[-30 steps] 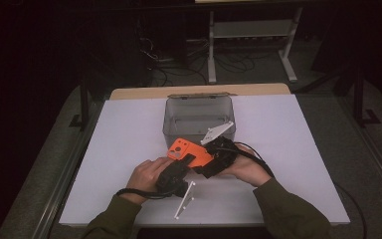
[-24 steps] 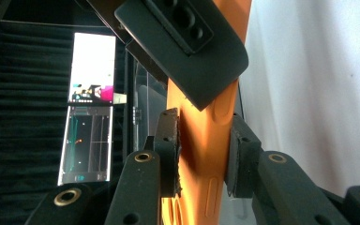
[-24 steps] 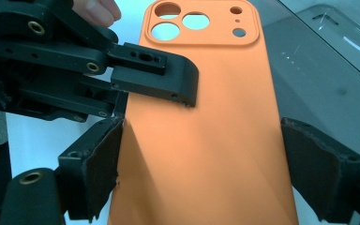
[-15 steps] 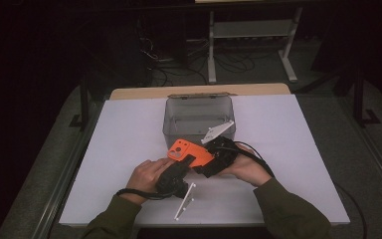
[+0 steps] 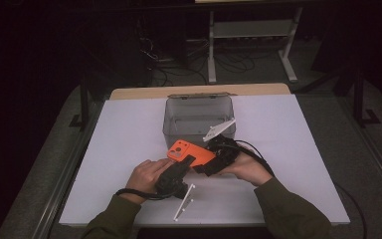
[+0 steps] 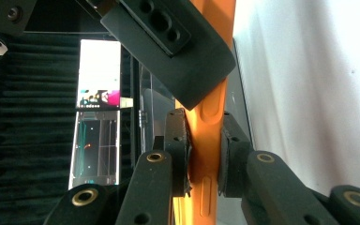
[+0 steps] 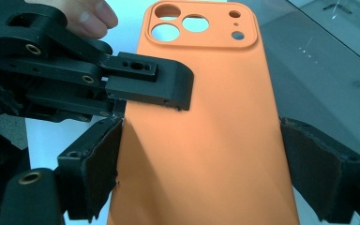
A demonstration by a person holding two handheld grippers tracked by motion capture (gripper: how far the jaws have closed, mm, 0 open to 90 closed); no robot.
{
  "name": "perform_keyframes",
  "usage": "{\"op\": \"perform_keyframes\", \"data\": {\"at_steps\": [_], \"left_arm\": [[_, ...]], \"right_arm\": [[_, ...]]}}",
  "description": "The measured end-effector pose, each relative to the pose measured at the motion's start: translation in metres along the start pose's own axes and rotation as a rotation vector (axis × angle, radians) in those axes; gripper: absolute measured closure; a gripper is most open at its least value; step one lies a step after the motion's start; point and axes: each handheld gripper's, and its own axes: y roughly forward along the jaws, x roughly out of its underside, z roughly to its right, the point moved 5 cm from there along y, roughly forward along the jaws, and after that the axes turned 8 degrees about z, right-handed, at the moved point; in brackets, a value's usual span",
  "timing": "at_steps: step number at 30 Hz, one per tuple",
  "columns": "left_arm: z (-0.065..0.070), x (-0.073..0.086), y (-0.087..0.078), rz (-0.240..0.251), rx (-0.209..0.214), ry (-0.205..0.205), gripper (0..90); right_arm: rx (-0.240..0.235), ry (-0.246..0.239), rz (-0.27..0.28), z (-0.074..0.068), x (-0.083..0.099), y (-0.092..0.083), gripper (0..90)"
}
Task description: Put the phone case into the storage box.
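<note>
Gripping the orange phone case (image 5: 190,152) mid-frame, left gripper (image 6: 204,152) pinches its edge, right gripper (image 7: 199,164) spans its width; case's lower end cut off.

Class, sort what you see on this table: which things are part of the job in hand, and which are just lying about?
In the job:
- orange phone case, held by both grippers
- left gripper, shut on its edge
- right gripper, jaws either side of it; contact unclear

Lying about:
- clear plastic box, behind the case
- white plastic strip, near the table's front edge
</note>
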Motion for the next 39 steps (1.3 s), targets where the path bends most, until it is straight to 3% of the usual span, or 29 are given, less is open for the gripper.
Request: {"op": "perform_keyframes", "data": {"at_steps": [9, 19, 39], "left_arm": [[0.0, 0.0, -0.001, 0.0, 0.005, 0.015, 79.1], [0.001, -0.001, -0.002, 0.007, 0.018, 0.01, 79.6], [0.002, 0.005, -0.002, -0.021, 0.046, -0.029, 79.7]], "right_arm": [[-0.026, 0.022, -0.006, 0.002, 0.001, 0.0, 15.2], [-0.036, 0.006, 0.004, 0.002, 0.001, -0.001, 15.2], [0.003, 0.006, 0.082, 0.005, -0.002, -0.016, 11.7]]}}
